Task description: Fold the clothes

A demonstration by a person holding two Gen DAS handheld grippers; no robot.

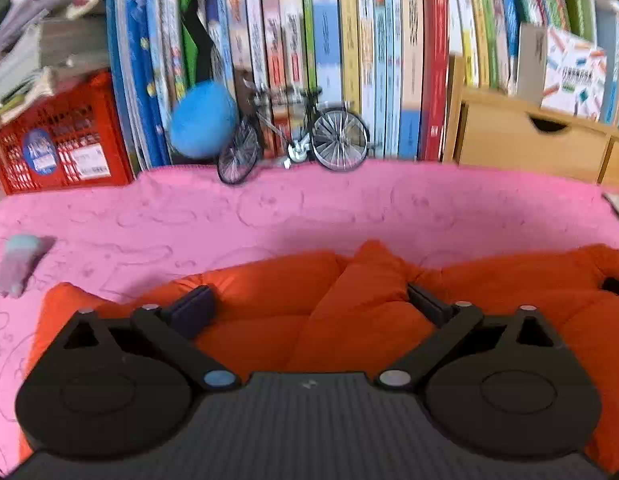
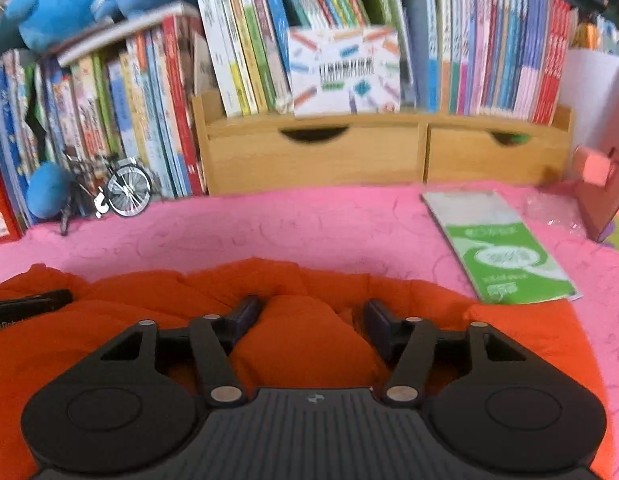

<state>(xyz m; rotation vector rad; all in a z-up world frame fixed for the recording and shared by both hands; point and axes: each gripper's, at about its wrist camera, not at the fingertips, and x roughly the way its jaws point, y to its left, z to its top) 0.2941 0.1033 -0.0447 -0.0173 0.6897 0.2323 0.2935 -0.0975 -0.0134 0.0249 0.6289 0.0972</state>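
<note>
An orange garment (image 1: 269, 292) lies bunched on a pink blanket (image 1: 309, 208). My left gripper (image 1: 309, 300) is open, its fingers wide apart and pressed into the cloth, with a raised fold between them. The garment also shows in the right wrist view (image 2: 309, 344). My right gripper (image 2: 309, 320) is open, its fingers set around a raised hump of orange cloth without closing on it. The tip of the left gripper (image 2: 29, 304) shows at the left of the right wrist view.
A model bicycle (image 1: 297, 136) and a blue plush ball (image 1: 203, 120) stand at the blanket's far edge against rows of books. A red crate (image 1: 57, 144) sits far left, a wooden drawer unit (image 2: 389, 152) behind. A green booklet (image 2: 501, 248) lies right of the garment. A small pale toy (image 1: 17, 264) lies left.
</note>
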